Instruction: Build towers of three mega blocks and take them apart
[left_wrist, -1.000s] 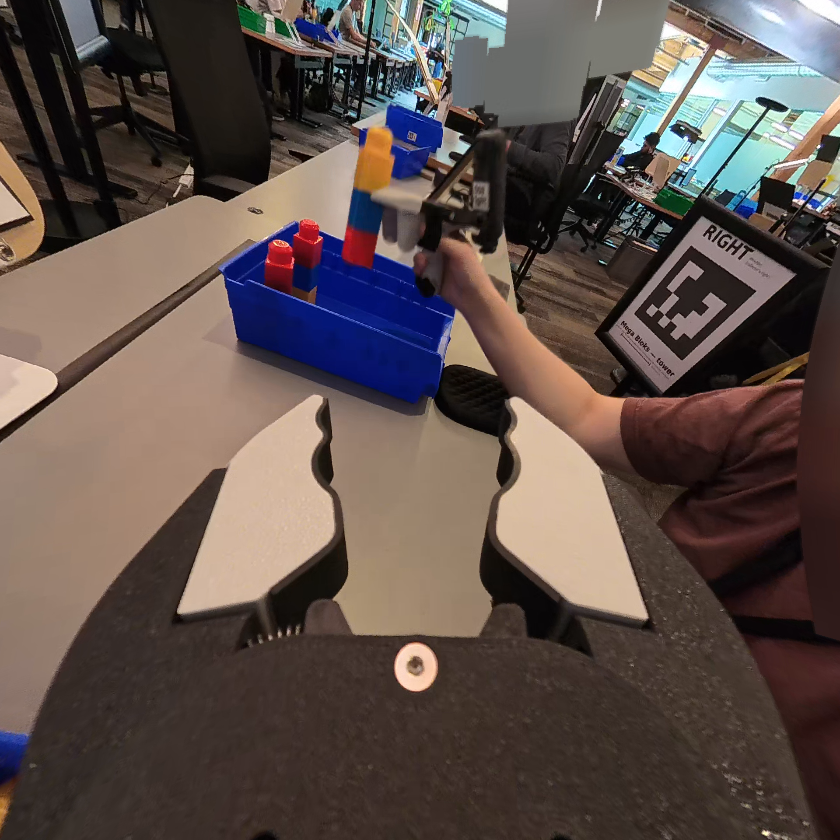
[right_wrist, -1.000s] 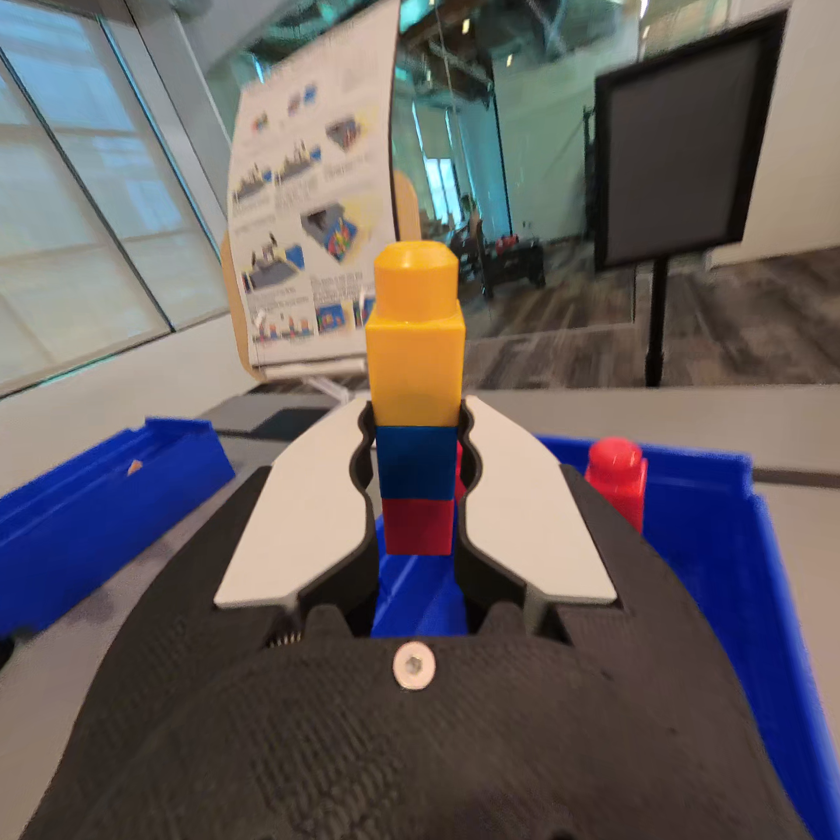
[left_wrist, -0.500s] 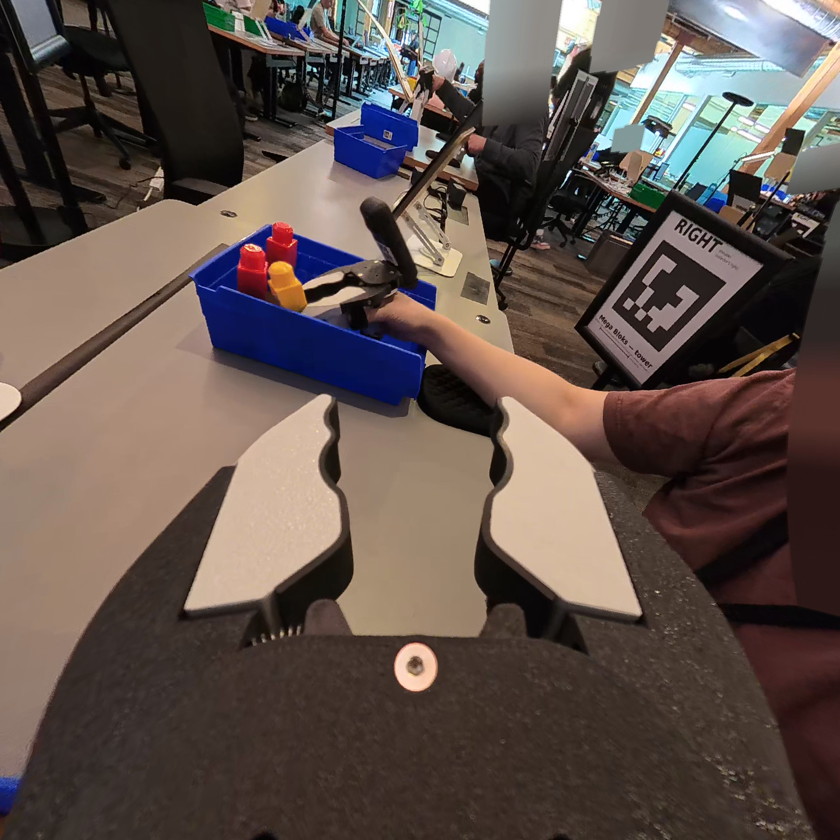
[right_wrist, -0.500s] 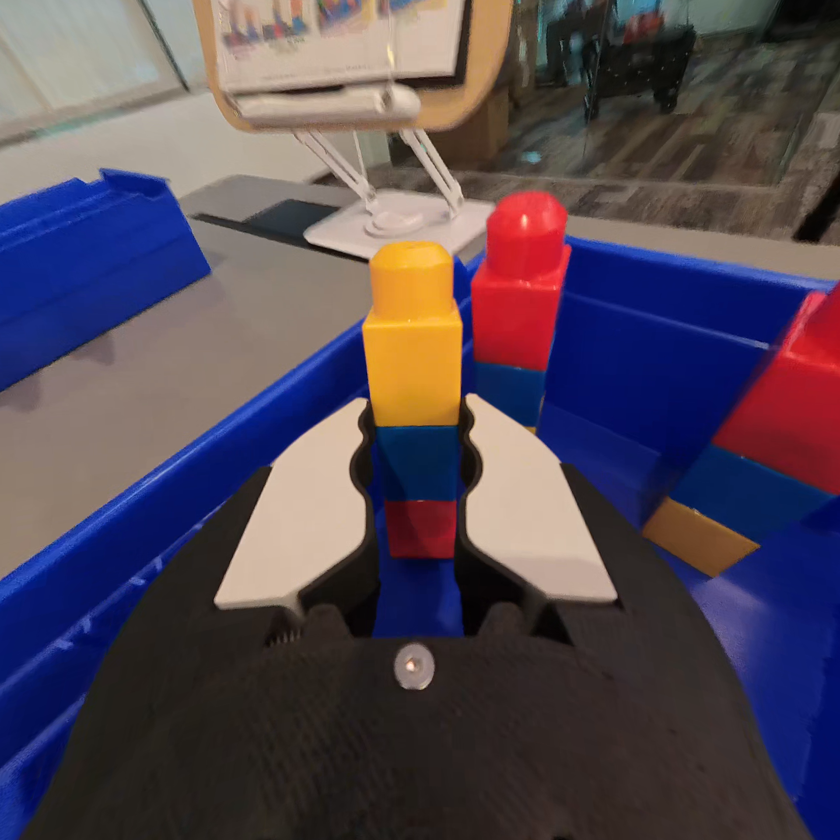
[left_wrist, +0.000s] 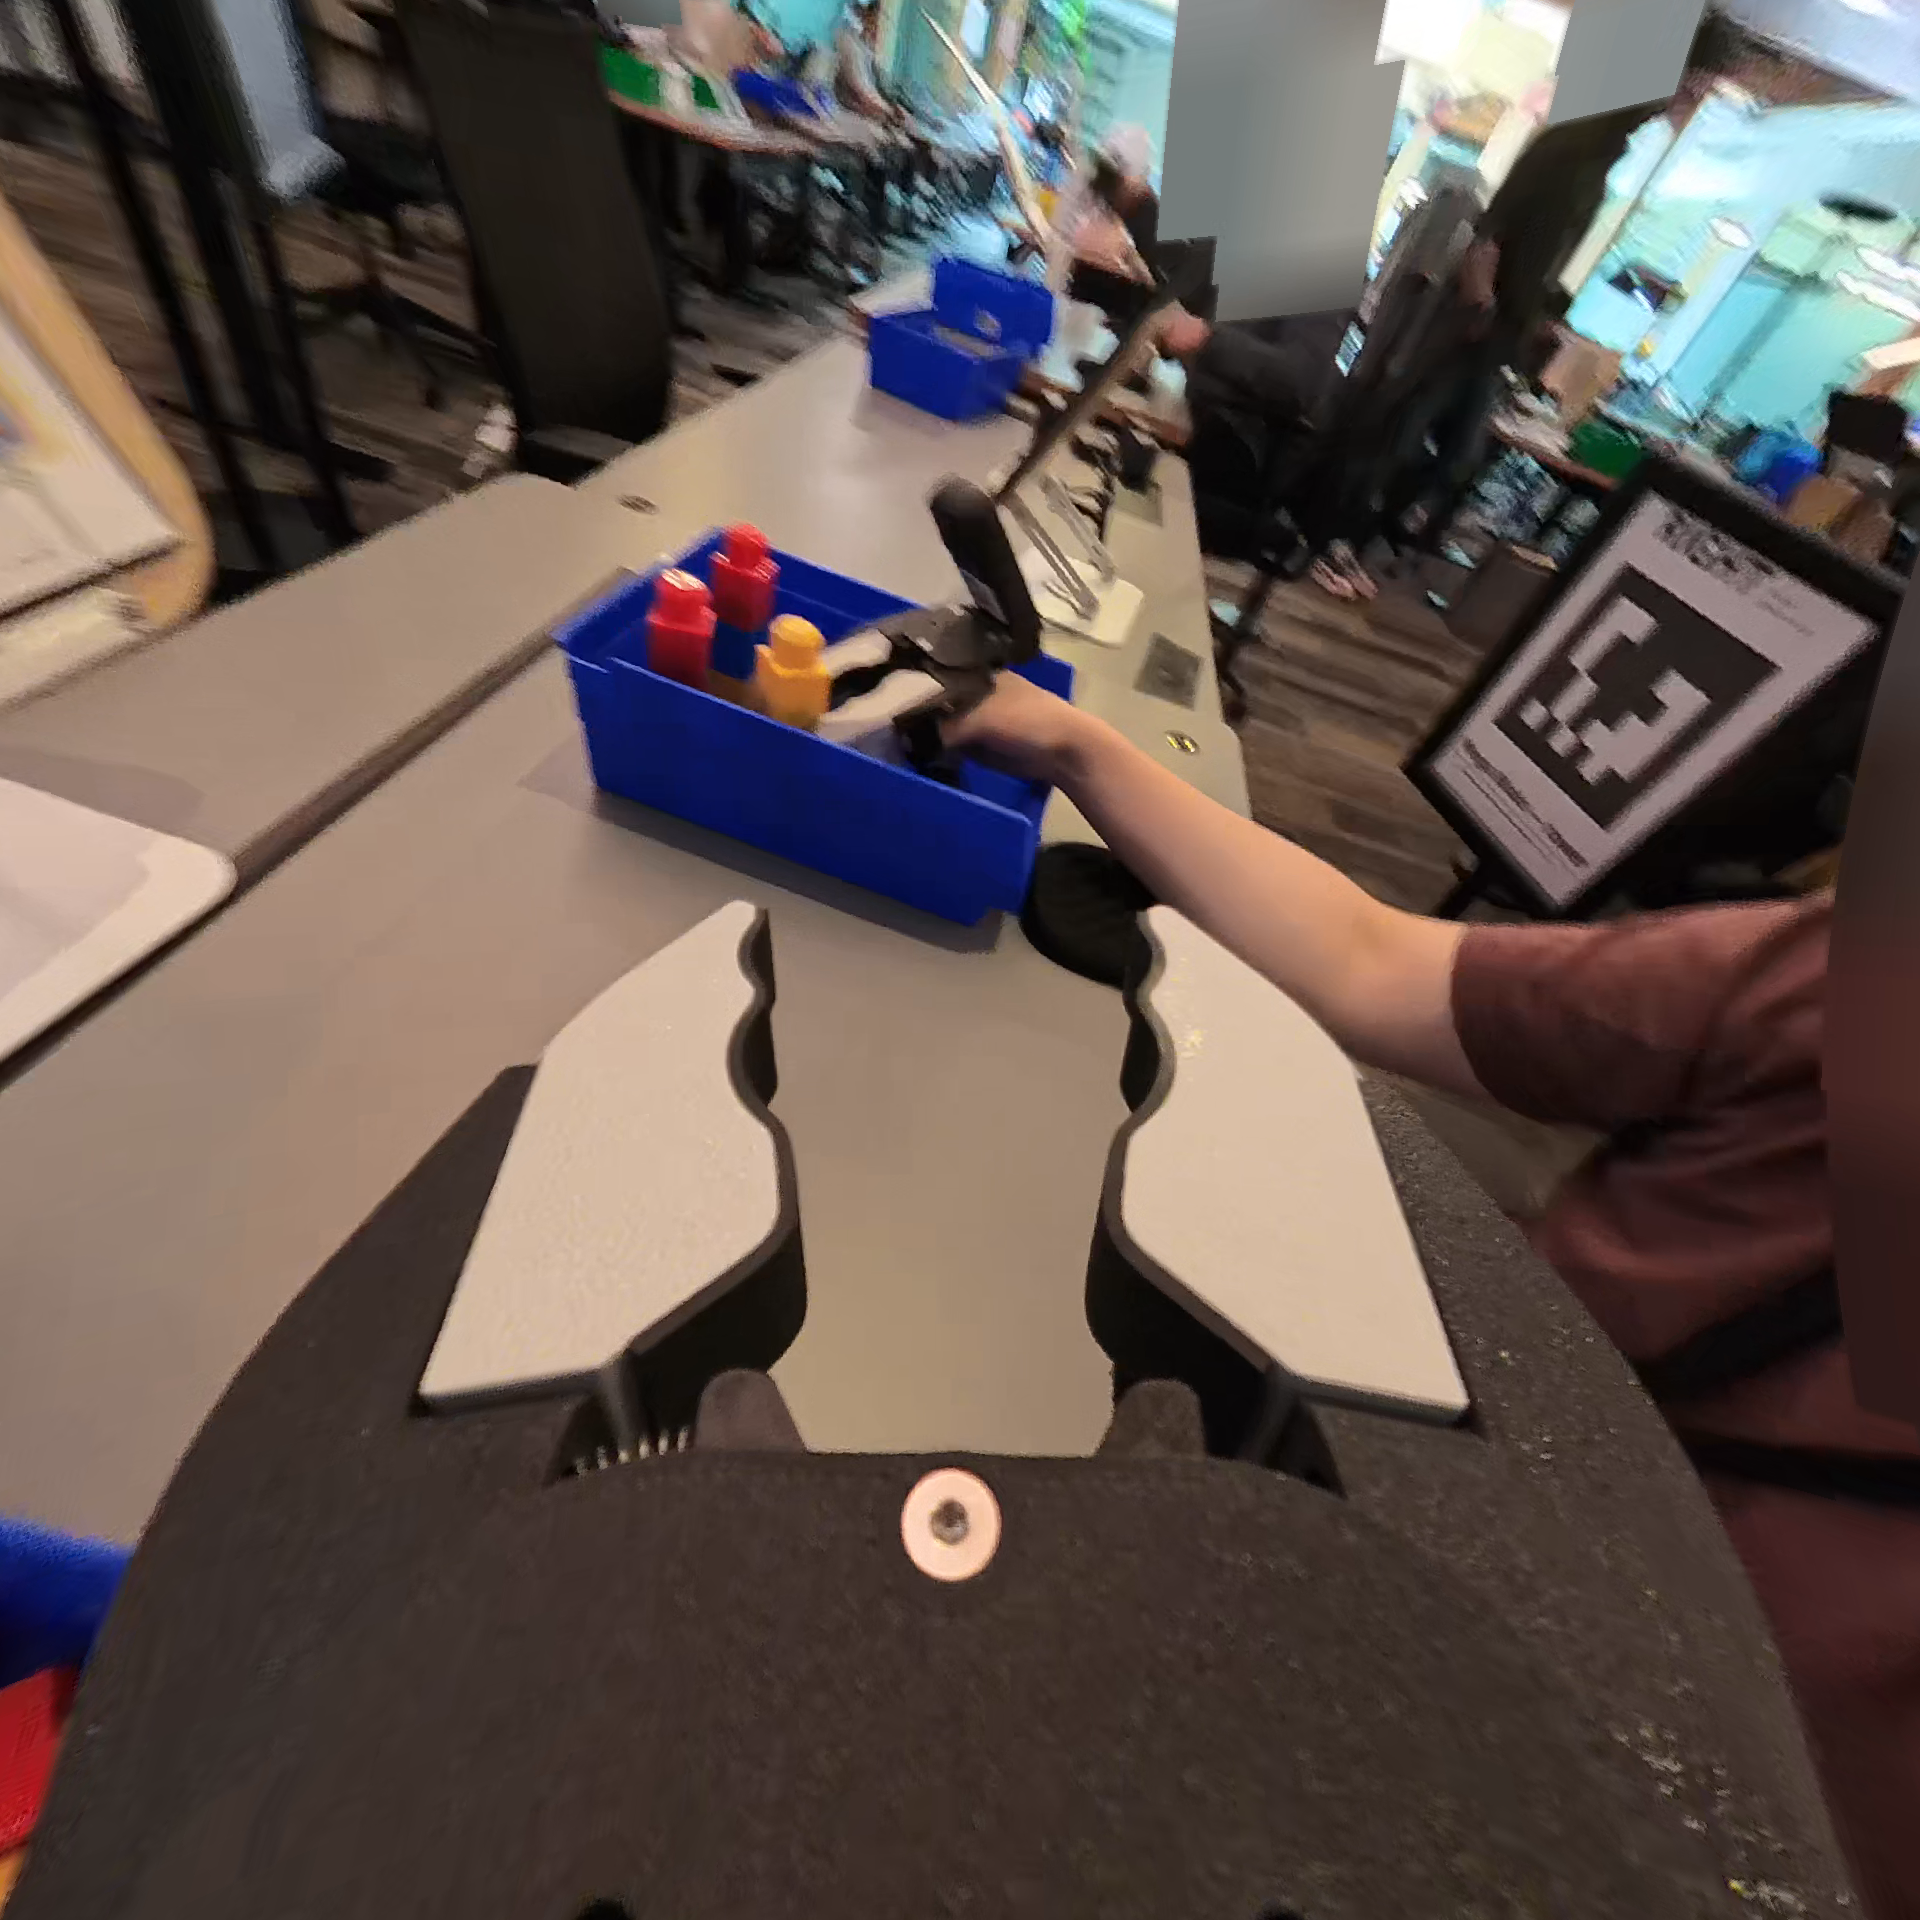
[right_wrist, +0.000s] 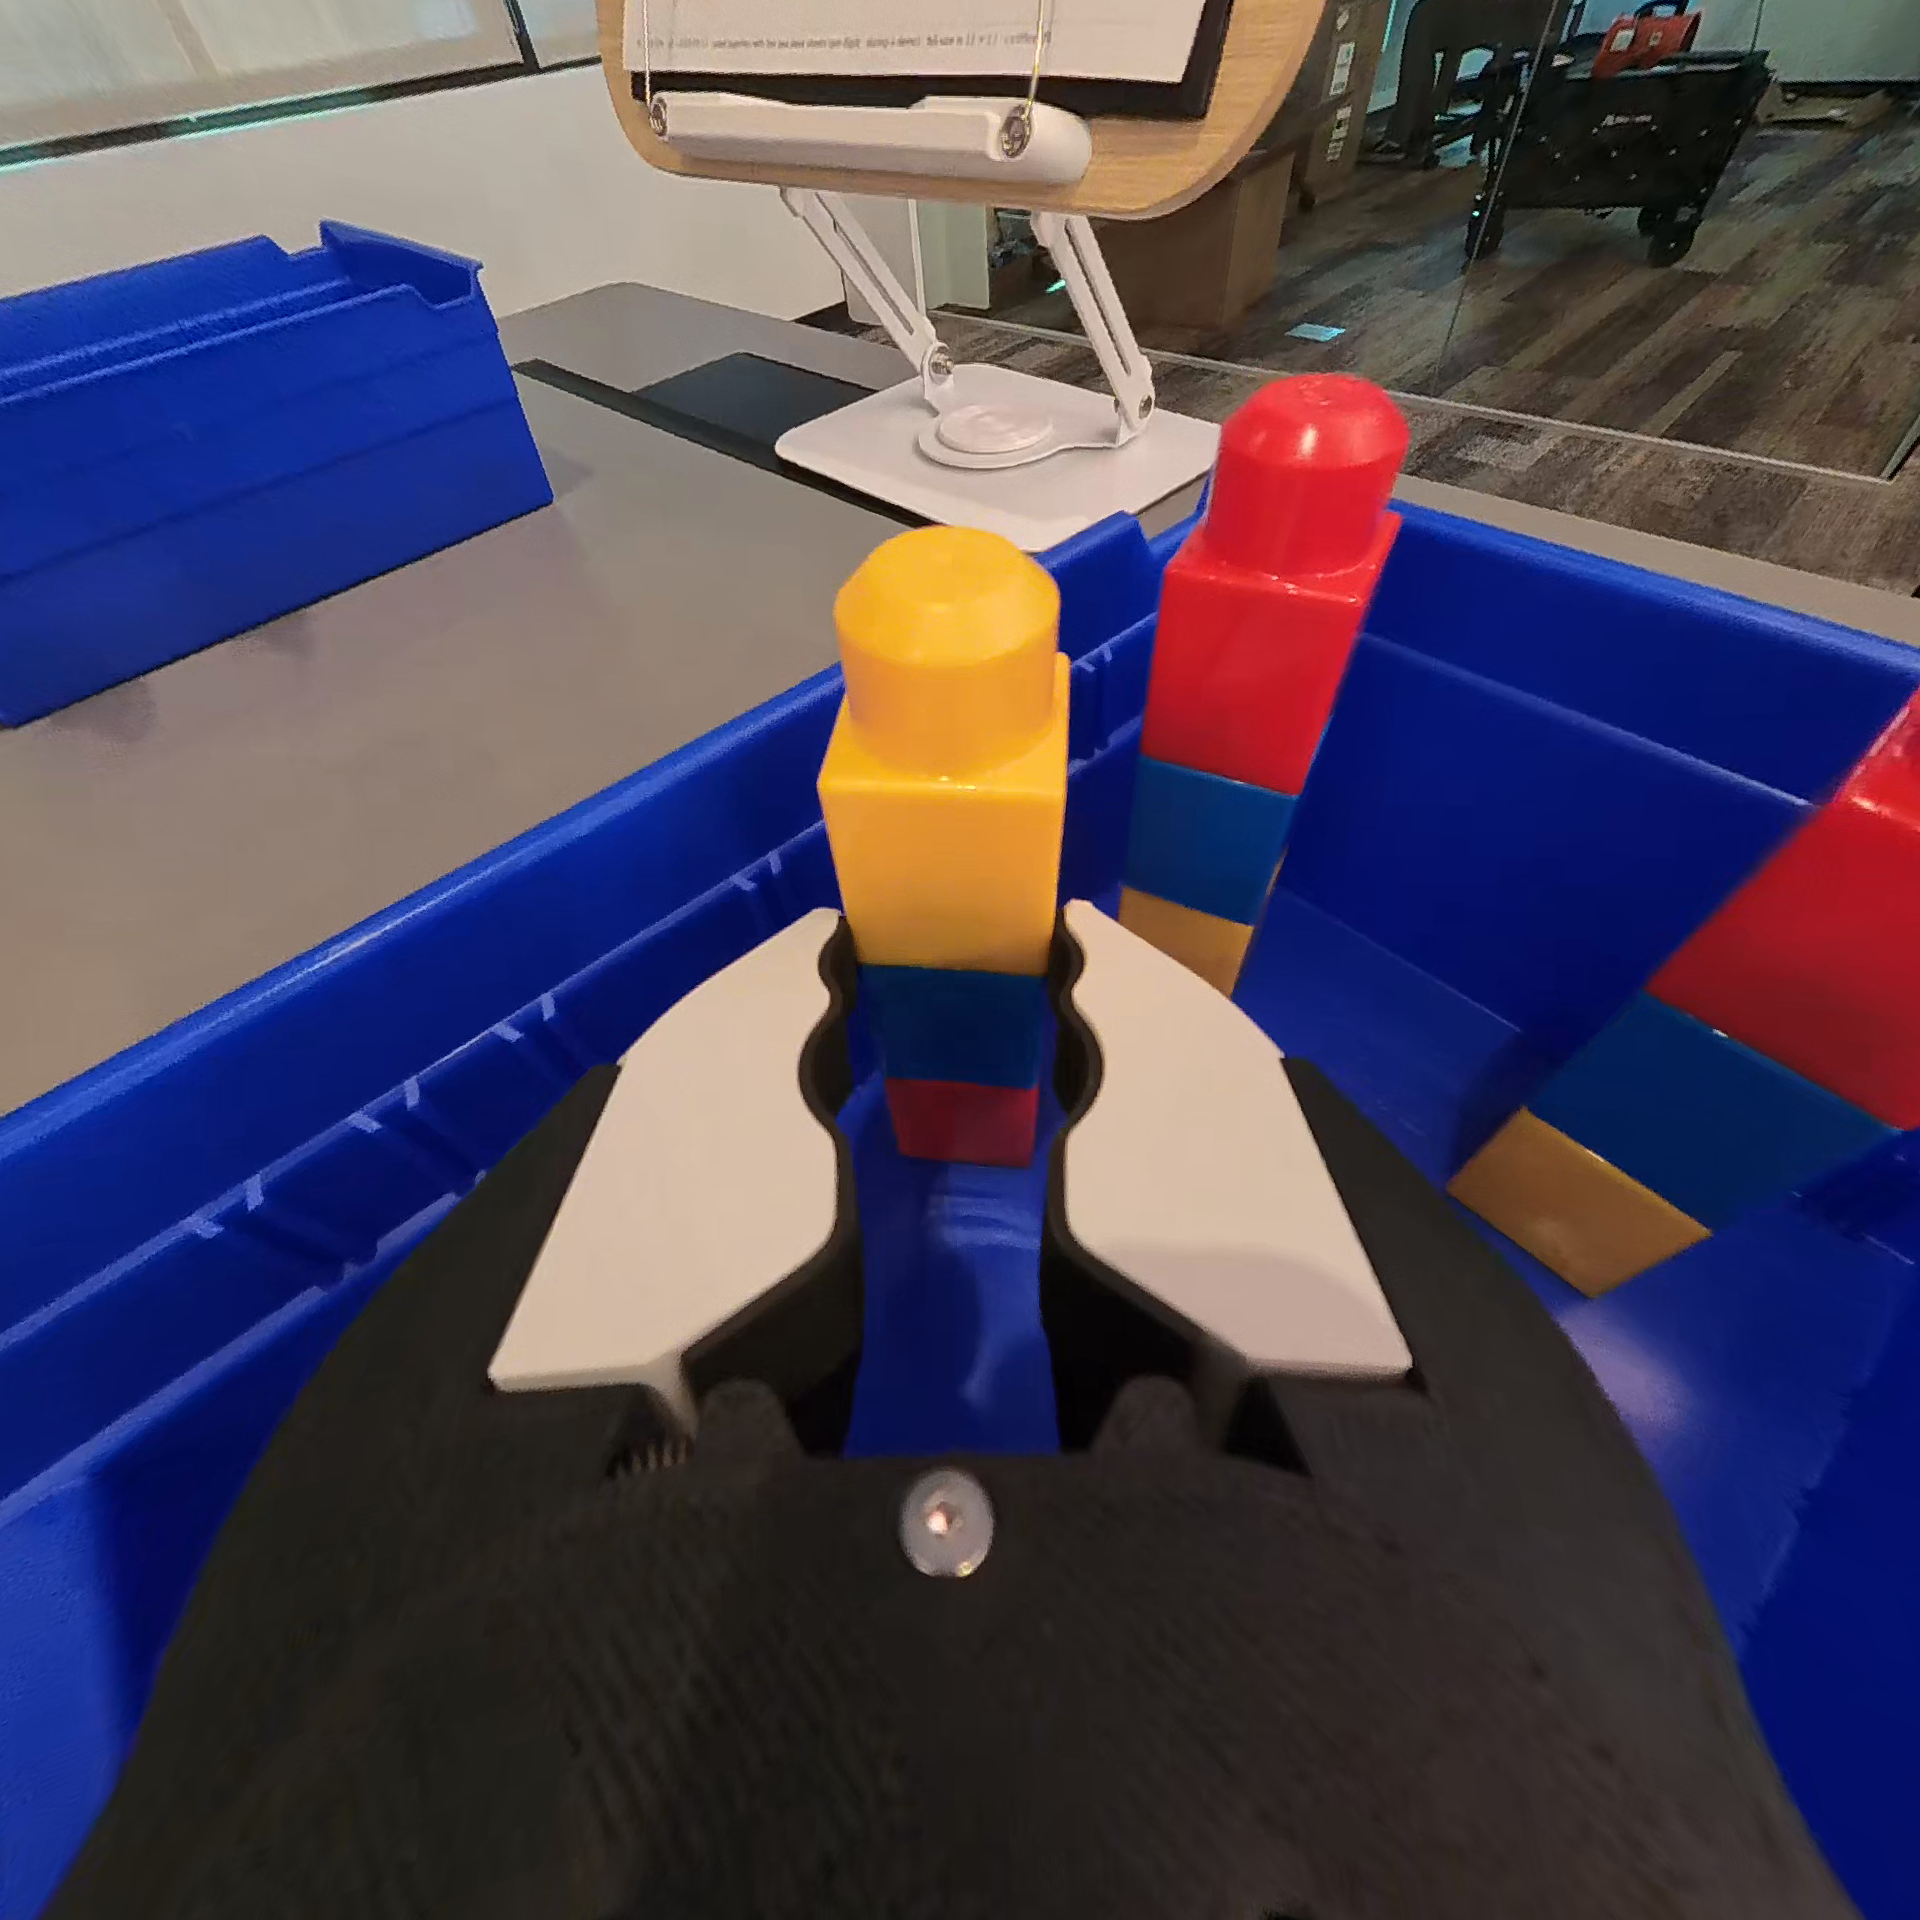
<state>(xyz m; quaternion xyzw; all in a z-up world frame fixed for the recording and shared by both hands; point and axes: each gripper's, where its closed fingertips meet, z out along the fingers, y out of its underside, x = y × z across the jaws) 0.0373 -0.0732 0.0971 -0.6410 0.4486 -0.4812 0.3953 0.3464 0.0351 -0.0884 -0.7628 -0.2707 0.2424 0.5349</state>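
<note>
Right tongs (right_wrist: 951, 940) clenched on a three-block tower (right_wrist: 951, 831) (yellow over blue over red) inside the blue bin (right_wrist: 416, 1039), two red-topped towers (right_wrist: 1262, 665) just right, left tongs (left_wrist: 951, 971) released above the grey table (left_wrist: 364, 987).

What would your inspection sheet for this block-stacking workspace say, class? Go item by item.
Surface: grey table.
Job's things: yellow-topped tower inside blue bin; two red-topped towers, the far-right one leaning.
Clutter: white stand, second blue bin, black pad.
Grippers: right tongs closed on the tower's blue block; left tongs open over bare table.
Cables: nothing seen.
Surroundings: office desks, chairs, framed sign.
</note>
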